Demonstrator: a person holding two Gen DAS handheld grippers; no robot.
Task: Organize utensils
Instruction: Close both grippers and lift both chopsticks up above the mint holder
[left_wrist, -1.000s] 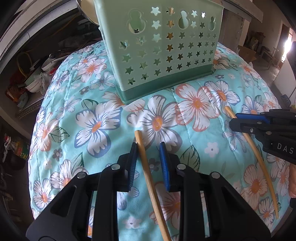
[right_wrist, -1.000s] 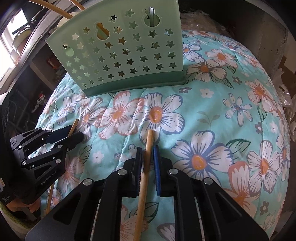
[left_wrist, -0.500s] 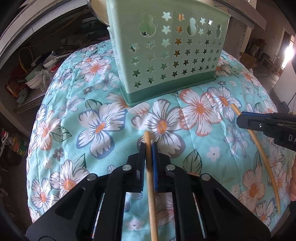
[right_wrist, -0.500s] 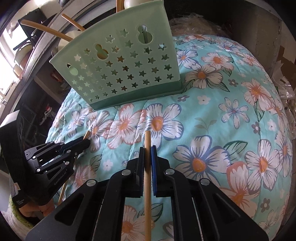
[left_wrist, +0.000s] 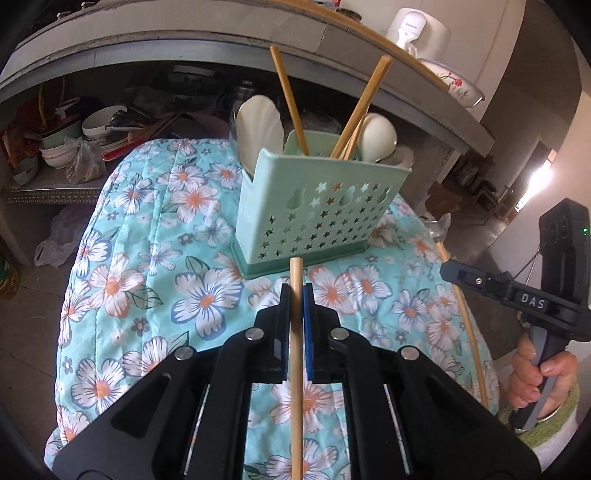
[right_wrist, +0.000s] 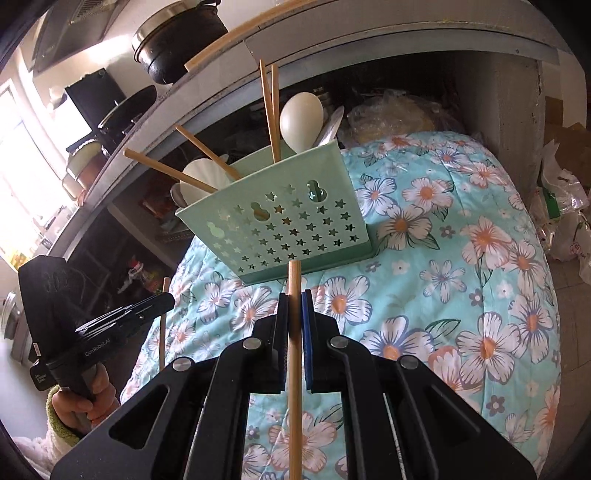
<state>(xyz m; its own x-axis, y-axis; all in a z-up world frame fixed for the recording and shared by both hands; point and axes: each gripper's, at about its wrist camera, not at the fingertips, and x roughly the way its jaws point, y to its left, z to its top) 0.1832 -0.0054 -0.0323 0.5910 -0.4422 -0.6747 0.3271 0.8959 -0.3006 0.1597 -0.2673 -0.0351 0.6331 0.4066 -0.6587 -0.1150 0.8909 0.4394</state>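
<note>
A mint-green utensil holder (left_wrist: 317, 210) (right_wrist: 284, 225) with star cut-outs stands on the floral quilt (left_wrist: 147, 266) (right_wrist: 461, 280). It holds several wooden chopsticks (left_wrist: 291, 107) (right_wrist: 267, 110) and white spoons (left_wrist: 260, 129) (right_wrist: 301, 120). My left gripper (left_wrist: 296, 293) is shut on a wooden chopstick (left_wrist: 296, 369), lifted above the quilt in front of the holder. My right gripper (right_wrist: 294, 301) is shut on another chopstick (right_wrist: 294, 369), also raised. Each gripper shows in the other's view, the right (left_wrist: 448, 267) and the left (right_wrist: 166, 301), each with its chopstick.
Behind the holder runs a grey concrete counter (left_wrist: 184, 48) with bowls (left_wrist: 99, 122) and clutter on a shelf under it. A black pot (right_wrist: 181, 40) sits on the counter. Plastic bags (right_wrist: 565, 214) lie at the right. A hand (left_wrist: 535, 376) grips the right tool's handle.
Both grippers closed on their chopsticks and lifted them off the quilt. Both views rose and tilted up, so the holder's open top and its contents now show.
</note>
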